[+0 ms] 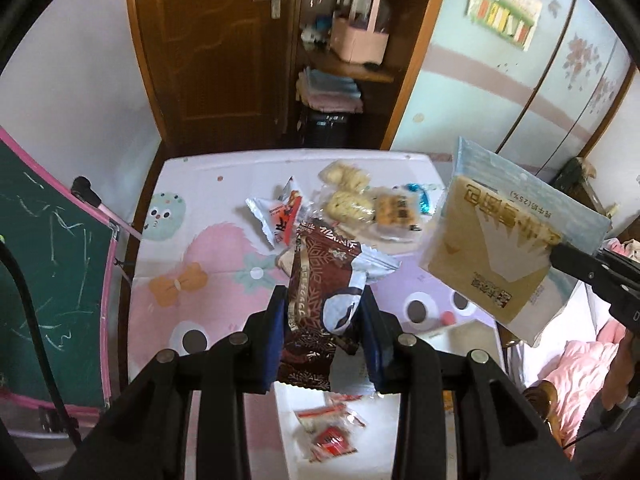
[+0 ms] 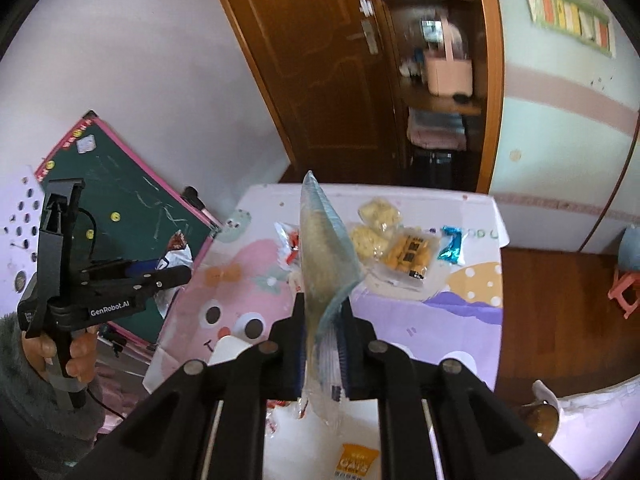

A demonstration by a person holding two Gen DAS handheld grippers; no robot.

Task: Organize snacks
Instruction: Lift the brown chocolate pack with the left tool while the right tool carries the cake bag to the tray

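My left gripper (image 1: pixel 324 308) is shut on a brown chocolate packet (image 1: pixel 316 276), held up above the table. At the right of the left wrist view, my right gripper (image 1: pixel 576 264) is shut on a flat pale blue and beige snack bag (image 1: pixel 504 240). In the right wrist view that bag (image 2: pixel 326 256) stands edge-on between the right gripper's (image 2: pixel 324 312) pads. The left gripper (image 2: pixel 160 276), in a person's hand, shows at the left with the brown packet (image 2: pixel 176 246). On the table lie a red-and-white packet (image 1: pixel 280 216), pale noodle cakes (image 1: pixel 348 192), orange biscuits (image 1: pixel 396 212) and a blue candy (image 1: pixel 420 196).
The table (image 1: pixel 208 248) wears a cartoon cloth. A white box (image 1: pixel 296 420) below my grippers holds red packets (image 1: pixel 332 436) and an orange packet (image 2: pixel 358 460). A green chalkboard (image 1: pixel 52 272) leans at the left. A pink bed (image 1: pixel 580 372) and a red stool (image 2: pixel 624 288) stand to the right.
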